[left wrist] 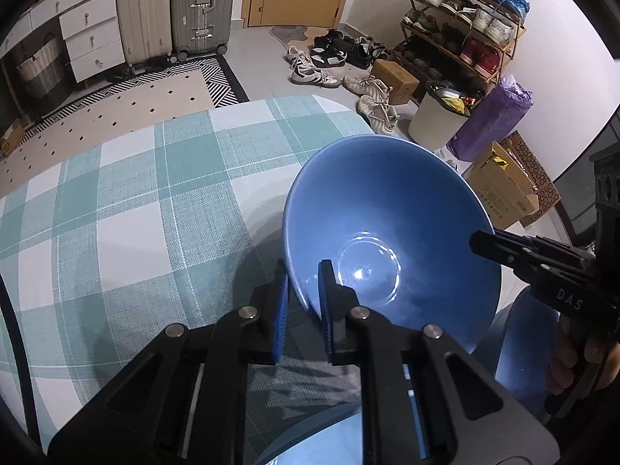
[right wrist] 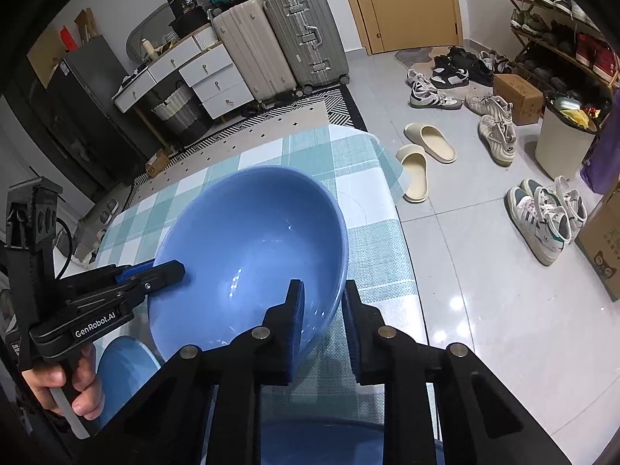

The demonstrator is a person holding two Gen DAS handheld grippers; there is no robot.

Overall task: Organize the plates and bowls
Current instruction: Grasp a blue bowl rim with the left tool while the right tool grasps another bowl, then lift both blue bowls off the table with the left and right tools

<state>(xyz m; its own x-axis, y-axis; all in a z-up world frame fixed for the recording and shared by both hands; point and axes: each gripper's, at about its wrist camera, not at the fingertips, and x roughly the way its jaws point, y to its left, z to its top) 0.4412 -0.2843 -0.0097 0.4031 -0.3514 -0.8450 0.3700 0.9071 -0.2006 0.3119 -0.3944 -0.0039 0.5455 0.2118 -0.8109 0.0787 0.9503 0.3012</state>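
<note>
A large blue bowl [left wrist: 387, 209] is held tilted above the checked tablecloth [left wrist: 135, 201]. My left gripper [left wrist: 304, 275] is shut on the bowl's near left rim, one finger inside and one outside. My right gripper [right wrist: 323, 294] straddles the bowl's [right wrist: 248, 240] right rim in the same way and is shut on it. Each gripper also shows in the other's view, the right one [left wrist: 480, 242] at the bowl's right edge, the left one [right wrist: 170, 269] at its left edge. More blue dishes [left wrist: 519, 348] lie under the bowl, another at the bottom edge [right wrist: 329, 441].
The table's [right wrist: 372, 232] far and right edges drop to a tiled floor with shoes and slippers [right wrist: 418, 155]. A white bin [left wrist: 434, 116], cardboard boxes [left wrist: 503, 190] and a shoe rack [left wrist: 465, 27] stand at the right. Suitcases [left wrist: 201, 4] and drawers stand behind.
</note>
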